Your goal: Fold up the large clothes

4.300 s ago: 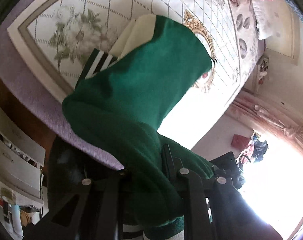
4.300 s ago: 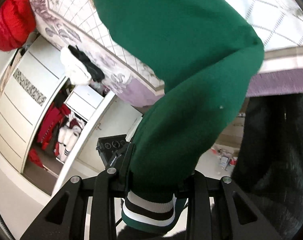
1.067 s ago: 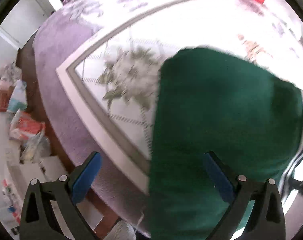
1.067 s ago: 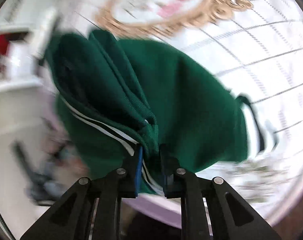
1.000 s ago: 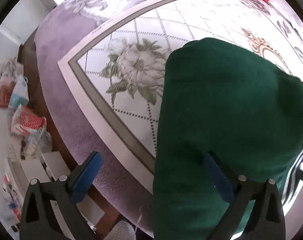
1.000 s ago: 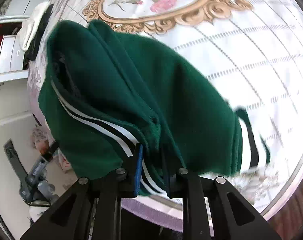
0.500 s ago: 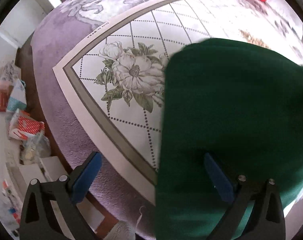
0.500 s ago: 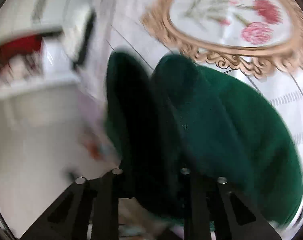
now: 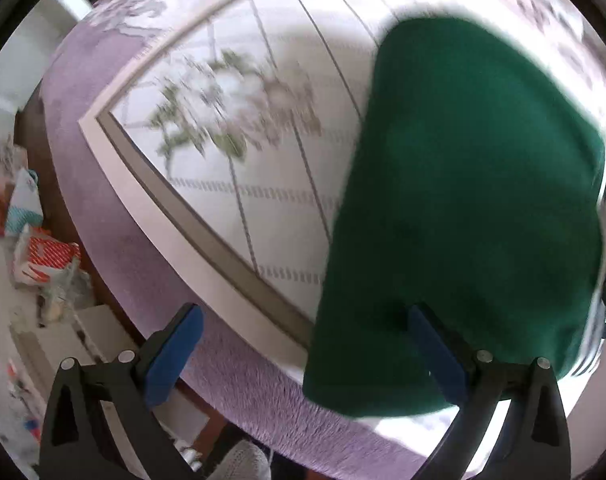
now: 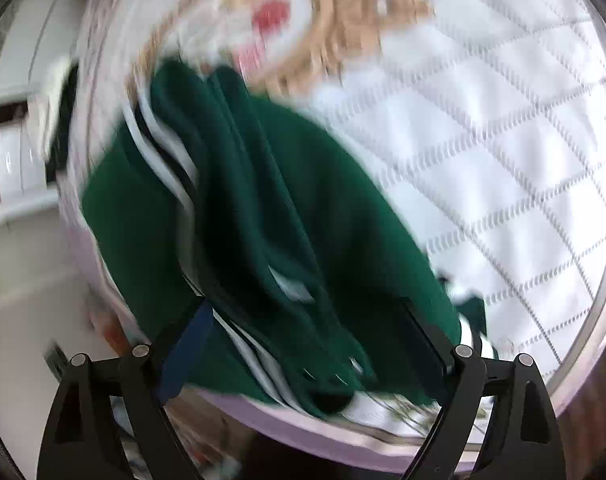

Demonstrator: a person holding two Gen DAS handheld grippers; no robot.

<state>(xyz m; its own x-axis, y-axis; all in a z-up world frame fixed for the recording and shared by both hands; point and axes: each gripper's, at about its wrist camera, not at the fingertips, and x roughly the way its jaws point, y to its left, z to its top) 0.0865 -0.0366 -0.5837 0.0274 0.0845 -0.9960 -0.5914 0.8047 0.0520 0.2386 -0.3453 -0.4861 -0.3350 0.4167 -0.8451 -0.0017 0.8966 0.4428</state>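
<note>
A dark green garment (image 9: 463, 200) with white and black striped trim lies folded in a bundle on the quilted bed cover (image 9: 239, 184), near the bed's edge. In the right wrist view the garment (image 10: 263, 216) shows its layered folds and stripes. My left gripper (image 9: 303, 344) is open and empty, its blue pads wide apart, the right pad over the garment's near edge. My right gripper (image 10: 303, 340) is open, its jaws spread on either side of the garment's near end, holding nothing. Both views are motion-blurred.
The bed cover has a floral print, a gold oval medallion (image 10: 303, 20) and a purple border (image 9: 239, 380). Bags and boxes (image 9: 35, 248) lie on the floor left of the bed. White cabinets (image 10: 15, 152) stand beyond the bed.
My right gripper has opened and let go of the green garment, which now rests on the bed. My left gripper stays open and has shifted slightly. Both cameras are moving.
</note>
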